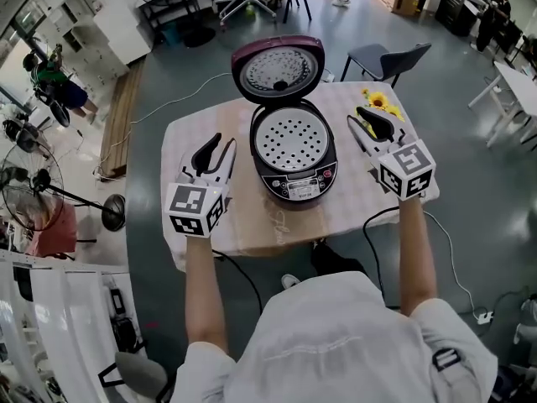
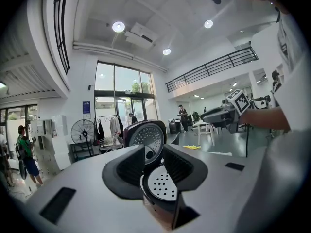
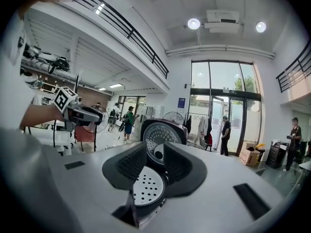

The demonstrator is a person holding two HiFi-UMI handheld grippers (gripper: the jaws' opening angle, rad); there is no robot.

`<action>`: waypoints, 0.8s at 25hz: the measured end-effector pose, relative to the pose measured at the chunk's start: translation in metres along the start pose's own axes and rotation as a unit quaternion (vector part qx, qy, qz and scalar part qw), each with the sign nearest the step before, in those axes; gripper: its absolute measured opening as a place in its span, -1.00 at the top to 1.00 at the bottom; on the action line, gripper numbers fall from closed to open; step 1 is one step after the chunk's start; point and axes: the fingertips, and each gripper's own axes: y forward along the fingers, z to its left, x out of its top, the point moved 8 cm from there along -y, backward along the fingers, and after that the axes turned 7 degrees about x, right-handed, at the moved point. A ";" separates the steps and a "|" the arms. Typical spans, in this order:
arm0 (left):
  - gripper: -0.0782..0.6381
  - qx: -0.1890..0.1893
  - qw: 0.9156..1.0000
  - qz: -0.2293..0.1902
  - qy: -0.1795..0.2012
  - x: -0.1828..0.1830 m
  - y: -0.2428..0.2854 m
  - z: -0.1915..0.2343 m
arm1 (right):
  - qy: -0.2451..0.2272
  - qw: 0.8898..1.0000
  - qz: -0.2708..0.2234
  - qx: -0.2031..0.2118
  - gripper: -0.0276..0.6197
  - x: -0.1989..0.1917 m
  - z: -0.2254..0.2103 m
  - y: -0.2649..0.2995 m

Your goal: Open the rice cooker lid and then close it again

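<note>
No word, brand or number can be read anywhere. The control panel on the front of the rice cooker, which stands between the two pairs of jaws, carries print too small to make out. A blue sign on the far wall, beyond the right jaws, is illegible. The marker cubes behind the jaws show only black-and-white square patterns.

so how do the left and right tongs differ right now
The left tongs sit at the open rice cooker's left, nearer the person; the right tongs sit at its right, further forward, beside the yellow flower. Both are slightly open and hold nothing.
</note>
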 end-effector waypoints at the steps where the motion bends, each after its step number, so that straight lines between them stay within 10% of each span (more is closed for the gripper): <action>1: 0.41 0.000 1.000 0.000 0.001 0.000 0.007 0.003 | -0.003 1.000 0.000 0.004 0.52 0.000 -0.006 0.007; 13: 0.15 -0.038 0.998 0.017 0.055 0.036 0.128 0.041 | -0.054 0.995 0.029 0.082 0.13 0.021 -0.088 0.109; 20: 0.00 -0.032 0.990 0.093 0.104 0.015 0.187 0.060 | -0.073 0.989 0.051 0.119 0.00 0.014 -0.112 0.166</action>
